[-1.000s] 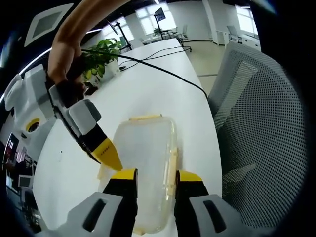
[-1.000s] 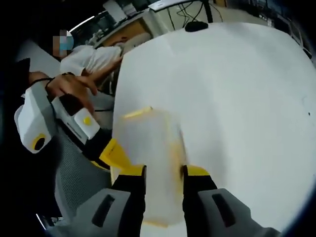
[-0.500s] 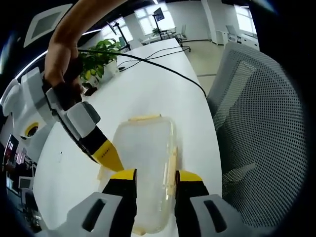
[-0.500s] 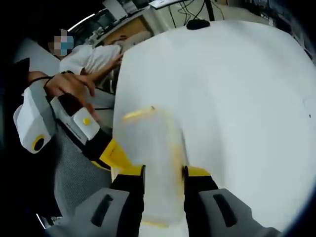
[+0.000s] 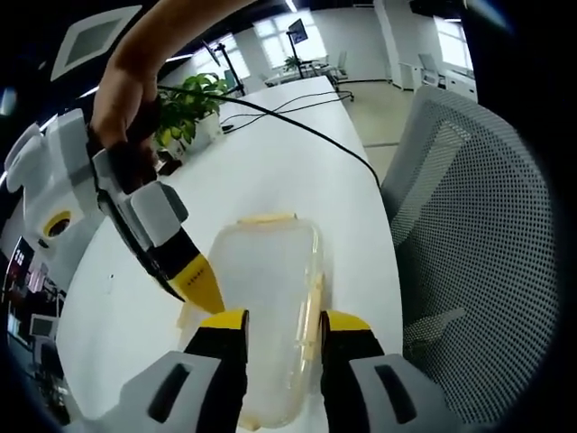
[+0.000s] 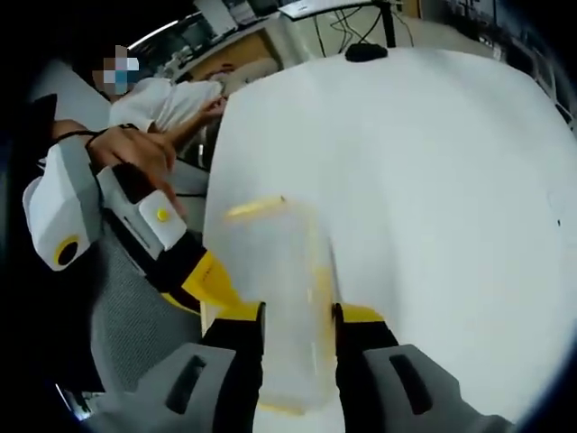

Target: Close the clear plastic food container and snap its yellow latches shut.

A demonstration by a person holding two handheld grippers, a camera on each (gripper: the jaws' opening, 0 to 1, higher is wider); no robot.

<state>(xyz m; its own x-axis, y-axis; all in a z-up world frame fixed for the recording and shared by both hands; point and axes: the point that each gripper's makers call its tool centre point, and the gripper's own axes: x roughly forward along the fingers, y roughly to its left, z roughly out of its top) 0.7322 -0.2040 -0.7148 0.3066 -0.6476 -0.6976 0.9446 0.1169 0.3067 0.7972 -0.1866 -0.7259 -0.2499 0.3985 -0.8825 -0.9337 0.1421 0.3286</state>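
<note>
The clear container point(image 5: 266, 316) is sitting low in the middle of the frame, on the white table point(image 5: 288, 171). Its lid is lying on top already. The left gripper point(image 5: 281, 323) and right gripper point(image 6: 297, 316) are both standing open around it, touching nothing (I think). The yellow latches point(image 5: 313, 302) are looking unsnapped, so those are left.

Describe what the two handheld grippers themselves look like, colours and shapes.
Both match: the left gripper and right gripper have grey bodies with black jaws capped in yellow tips. Seen from the left gripper view, the right gripper carries a white housing with a yellow-ringed round part.
</note>
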